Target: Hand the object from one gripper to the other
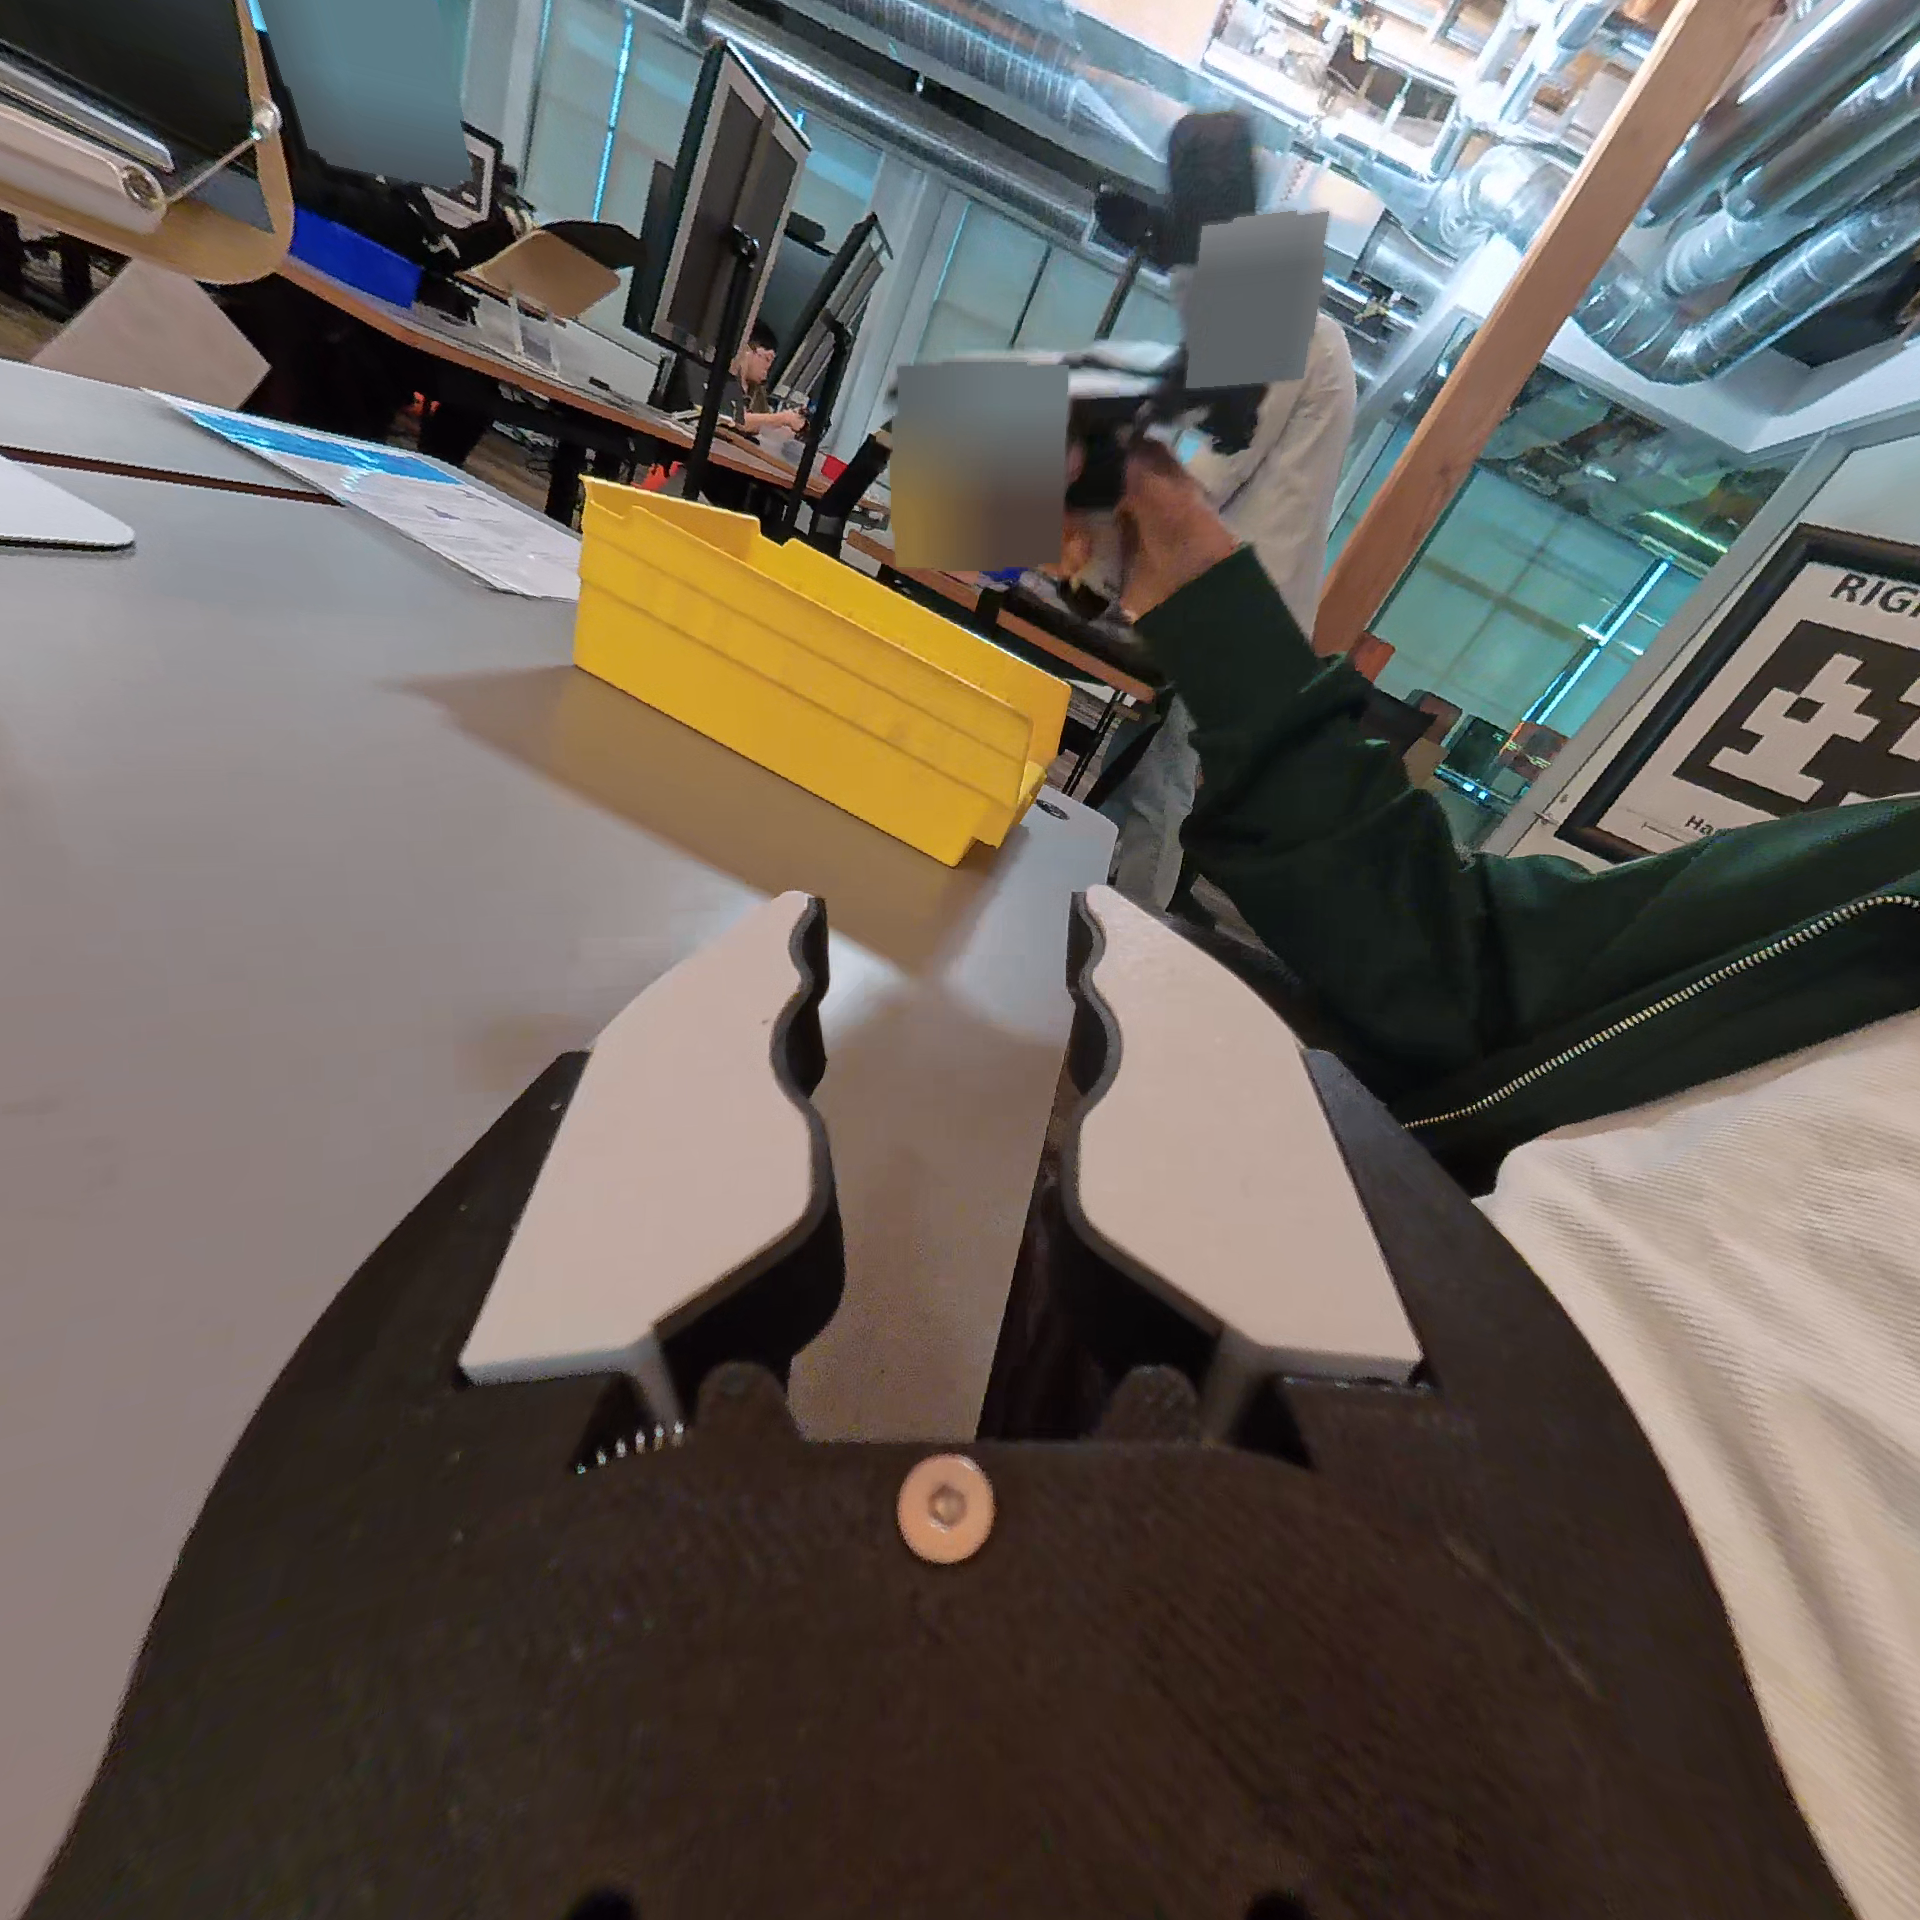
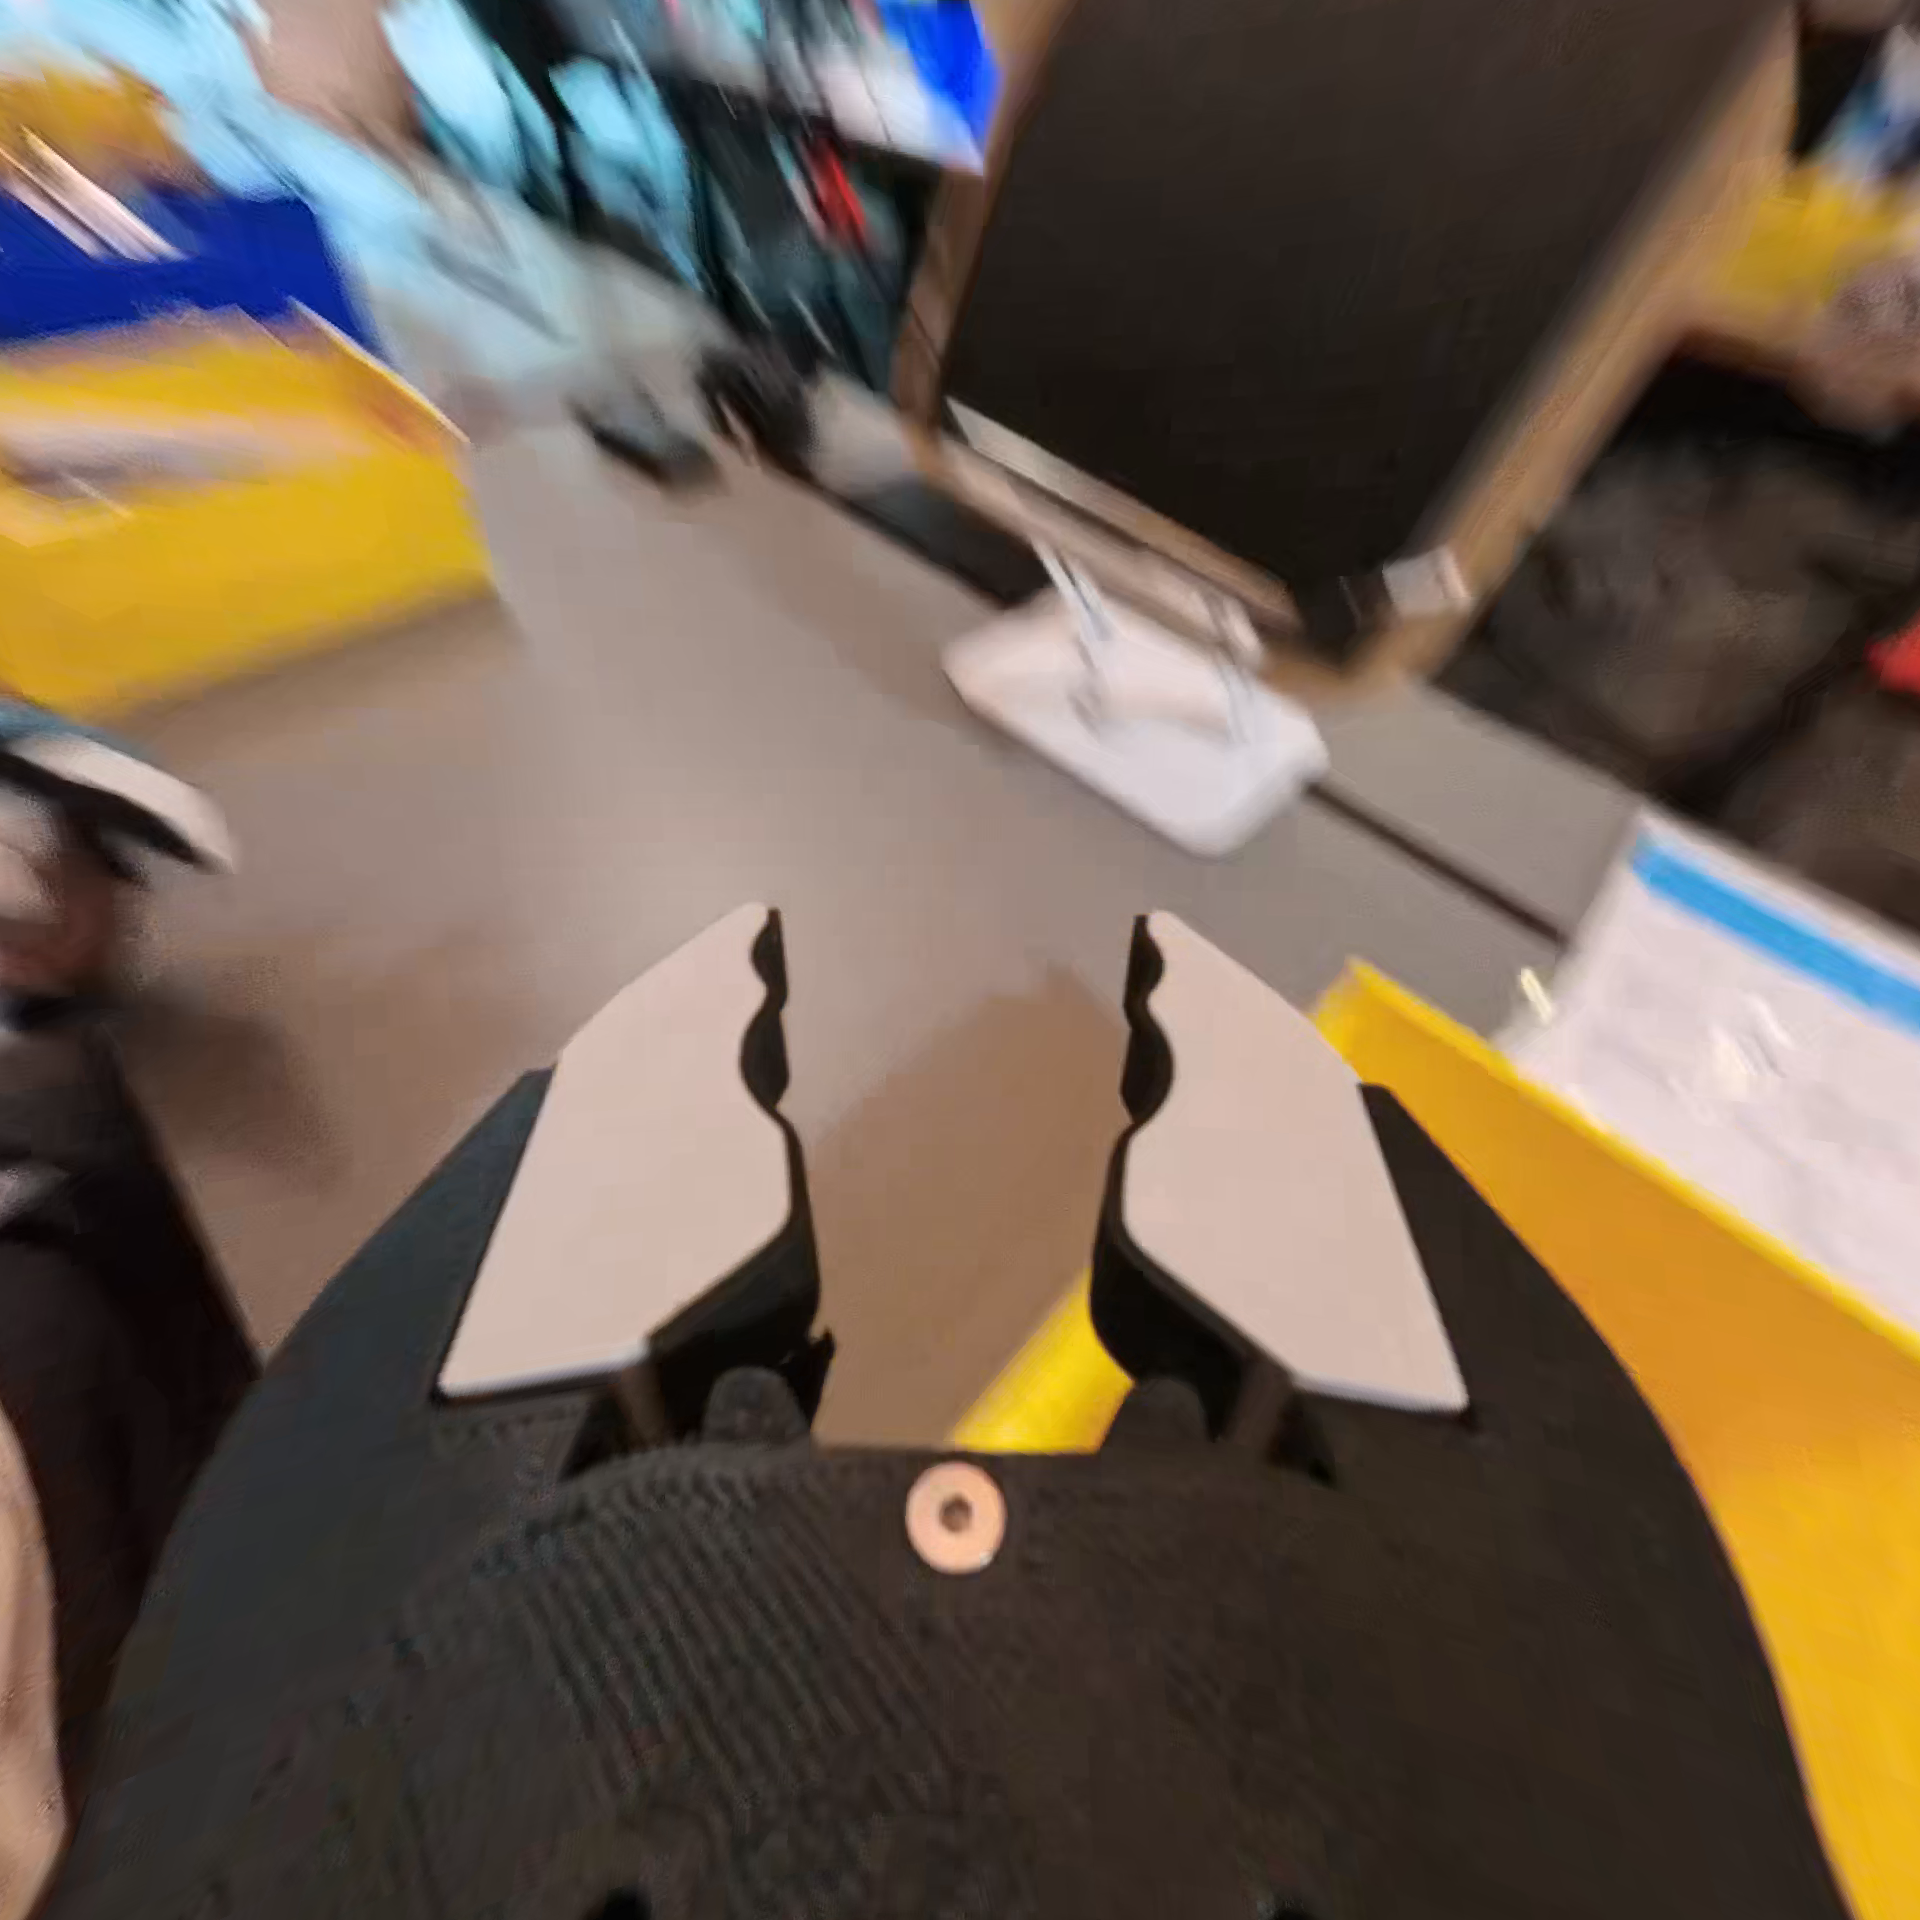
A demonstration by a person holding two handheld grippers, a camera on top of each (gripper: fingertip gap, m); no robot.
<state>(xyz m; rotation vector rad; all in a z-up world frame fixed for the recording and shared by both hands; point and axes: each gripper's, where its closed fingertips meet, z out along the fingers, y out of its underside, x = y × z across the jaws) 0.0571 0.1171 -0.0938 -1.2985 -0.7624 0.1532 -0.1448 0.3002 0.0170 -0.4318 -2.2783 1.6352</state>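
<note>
My left gripper is open and empty, low over the grey table. Beyond it stands a yellow bin near the table's far corner. A hand on a green-sleeved arm is raised behind the bin and holds a black and white device that is partly hidden. The right wrist view is blurred by motion. In it my right gripper is open and empty above the table, with a yellow bin just below and to its right. No object to hand over shows in either gripper.
A second yellow bin stands at the left in the right wrist view. A monitor on a white base stands ahead. A sheet with a blue stripe lies right of the bin, and it also shows in the left wrist view. A blurred grey and black shape is at the left edge.
</note>
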